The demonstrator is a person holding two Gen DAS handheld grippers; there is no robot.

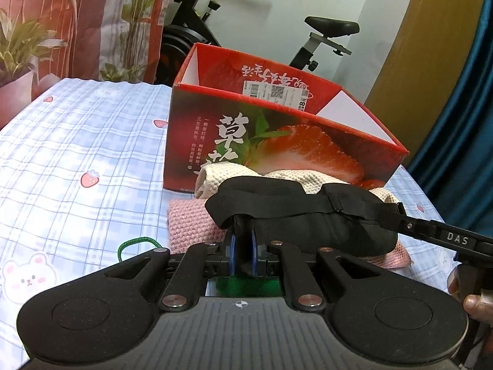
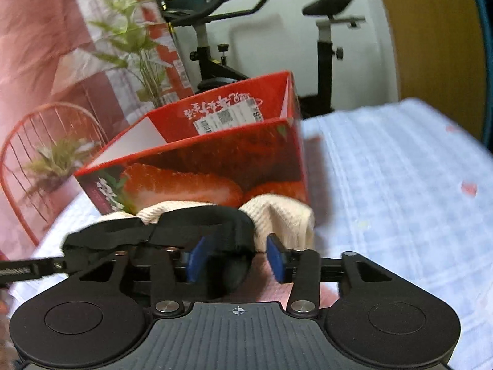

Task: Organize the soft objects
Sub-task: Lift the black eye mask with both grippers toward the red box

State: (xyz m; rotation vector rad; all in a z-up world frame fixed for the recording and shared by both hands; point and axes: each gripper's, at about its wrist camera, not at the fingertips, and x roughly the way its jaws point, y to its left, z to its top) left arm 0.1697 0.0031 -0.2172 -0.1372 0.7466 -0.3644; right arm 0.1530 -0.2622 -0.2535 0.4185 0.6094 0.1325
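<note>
A black sleep mask (image 1: 308, 215) hangs across a cream waffle cloth (image 1: 295, 178) and a pink knit cloth (image 1: 191, 225), in front of the open red strawberry box (image 1: 277, 141). My left gripper (image 1: 243, 246) is shut on the mask's left end. In the right wrist view my right gripper (image 2: 236, 259) stands open around the mask's (image 2: 200, 225) other end. Its right blue pad (image 2: 275, 260) is clear of the fabric. One finger of the right gripper (image 1: 413, 223) reaches in from the right in the left wrist view.
Everything lies on a bed with a blue plaid sheet (image 1: 77, 141). A green fuzzy item (image 1: 246, 286) with a green cord (image 1: 135, 243) sits under my left gripper. Potted plants (image 1: 21, 49), a red wire chair (image 2: 34, 141) and an exercise bike (image 1: 323, 30) stand behind. A hand (image 1: 471, 302) shows at right.
</note>
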